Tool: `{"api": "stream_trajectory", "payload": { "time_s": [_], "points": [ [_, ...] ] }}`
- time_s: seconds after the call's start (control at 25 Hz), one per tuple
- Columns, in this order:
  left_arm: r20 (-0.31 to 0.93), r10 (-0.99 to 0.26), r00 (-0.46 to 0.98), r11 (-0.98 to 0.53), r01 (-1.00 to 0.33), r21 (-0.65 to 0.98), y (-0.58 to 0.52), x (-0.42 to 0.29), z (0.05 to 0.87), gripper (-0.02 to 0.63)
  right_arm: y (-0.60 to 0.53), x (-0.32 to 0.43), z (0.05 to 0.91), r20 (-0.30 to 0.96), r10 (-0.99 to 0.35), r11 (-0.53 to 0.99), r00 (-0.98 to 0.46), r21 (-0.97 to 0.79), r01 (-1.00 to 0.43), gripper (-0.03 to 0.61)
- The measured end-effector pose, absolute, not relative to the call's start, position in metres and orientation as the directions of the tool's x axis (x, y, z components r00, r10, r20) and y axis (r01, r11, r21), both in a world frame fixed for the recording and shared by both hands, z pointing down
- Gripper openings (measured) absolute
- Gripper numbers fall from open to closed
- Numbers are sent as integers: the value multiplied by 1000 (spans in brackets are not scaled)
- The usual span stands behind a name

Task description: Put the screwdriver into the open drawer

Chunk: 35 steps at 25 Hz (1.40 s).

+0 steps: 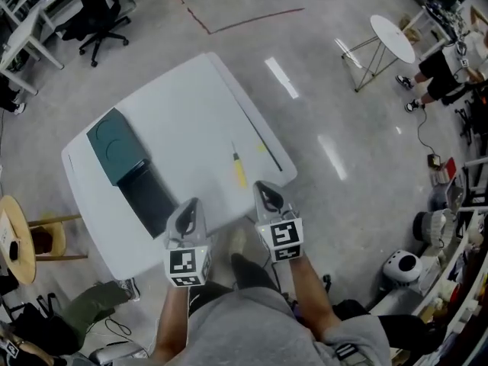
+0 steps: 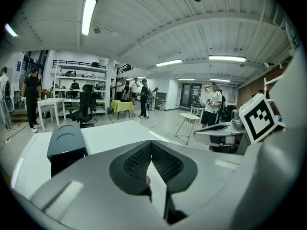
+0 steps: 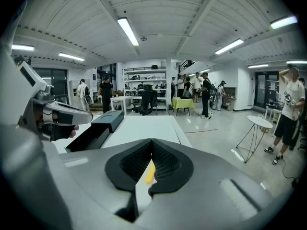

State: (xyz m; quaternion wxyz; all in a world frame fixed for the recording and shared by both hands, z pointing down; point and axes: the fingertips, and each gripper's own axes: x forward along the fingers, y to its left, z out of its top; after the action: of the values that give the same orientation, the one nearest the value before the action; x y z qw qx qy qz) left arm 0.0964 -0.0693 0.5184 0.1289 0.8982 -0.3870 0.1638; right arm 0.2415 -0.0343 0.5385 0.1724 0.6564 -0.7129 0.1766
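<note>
A screwdriver (image 1: 239,172) with a yellow handle lies on the white table (image 1: 191,105), near its front right edge. At the table's left stands a dark green drawer unit (image 1: 116,145); its drawer (image 1: 152,197) is pulled out toward me. My left gripper (image 1: 192,202) hovers at the front edge, just right of the drawer, shut and empty. Just right of the screwdriver's handle, my right gripper (image 1: 263,185) is also shut and holds nothing. In the right gripper view the yellow handle (image 3: 150,171) shows just beyond the closed jaws, with the drawer (image 3: 88,134) off to the left.
A wooden stool (image 1: 15,239) stands left of the table. An office chair (image 1: 103,17) sits at the far left and a round white side table (image 1: 396,36) at the far right. Several people (image 3: 205,97) stand at the back of the room.
</note>
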Motion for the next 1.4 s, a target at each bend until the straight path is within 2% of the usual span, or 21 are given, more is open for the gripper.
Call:
{"api": "stream_trajectory", "payload": {
  "time_s": [0.64,1.08,1.28,1.4],
  "points": [
    [499,-634,591,-609,-779,148,-93,103,588,12,-74,242,639,629,-763,124,-153,-90,-988,10],
    [528,-635,564,-587,-797,145,-89,96,599,12,-83,230,685,707,-674,134,-213,-167,-977,255],
    [533,-636,559,-582,-800,145,-88,95,601,12,-83,226,698,745,-631,143,-214,-158,-977,259],
    [531,-639,556,-578,-803,144,-88,95,601,12,-82,224,701,766,-608,147,-210,-152,-977,229]
  ]
}}
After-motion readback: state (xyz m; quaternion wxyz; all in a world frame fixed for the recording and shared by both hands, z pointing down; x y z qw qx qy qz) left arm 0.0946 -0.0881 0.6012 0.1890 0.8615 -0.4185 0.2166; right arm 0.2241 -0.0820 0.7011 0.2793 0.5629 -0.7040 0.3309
